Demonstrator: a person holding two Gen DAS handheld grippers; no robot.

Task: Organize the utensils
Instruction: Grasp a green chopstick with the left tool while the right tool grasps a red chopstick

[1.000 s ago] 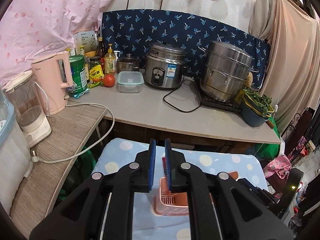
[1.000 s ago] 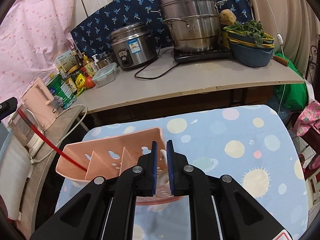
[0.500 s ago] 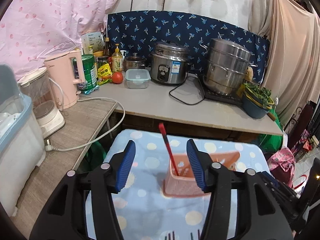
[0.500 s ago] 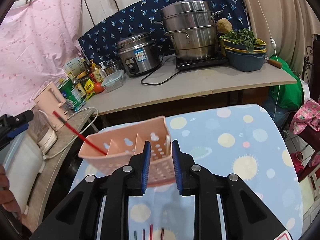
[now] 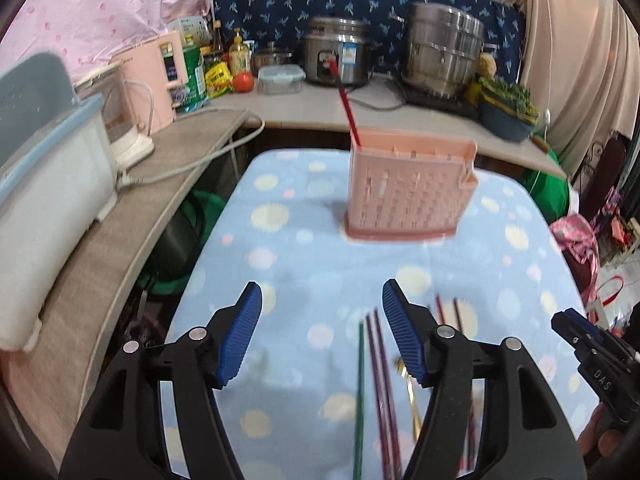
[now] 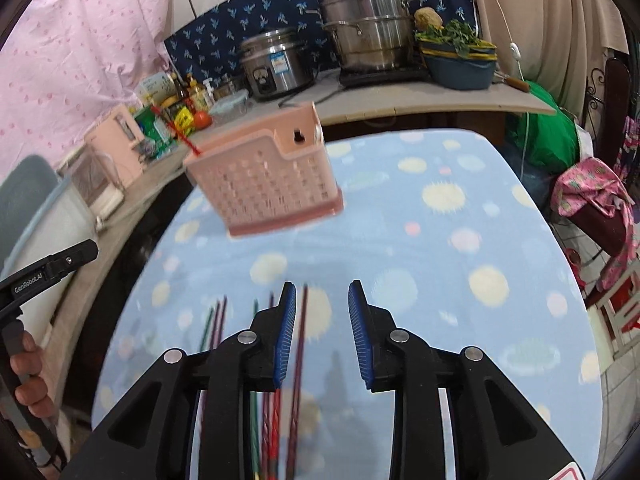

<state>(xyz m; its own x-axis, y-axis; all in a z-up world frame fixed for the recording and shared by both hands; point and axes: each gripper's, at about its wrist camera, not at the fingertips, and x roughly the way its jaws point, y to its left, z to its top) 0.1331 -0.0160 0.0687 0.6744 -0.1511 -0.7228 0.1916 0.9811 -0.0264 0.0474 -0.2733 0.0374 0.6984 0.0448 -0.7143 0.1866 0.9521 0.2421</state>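
Both the left gripper (image 5: 322,330) and right gripper (image 6: 322,330), jaws just widened and empty, hang over loose chopsticks (image 5: 376,380) on the table (image 5: 280,264), evidently for pickup into the basket (image 5: 408,188) beyond.

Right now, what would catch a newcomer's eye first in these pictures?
The pink slotted holder standing mid-table on the dotted blue cloth, a single red chopstick poking from its left end. Nearer, loose chopsticks lie on the cloth. Behind, a steel steamer pot gleams on the counter.
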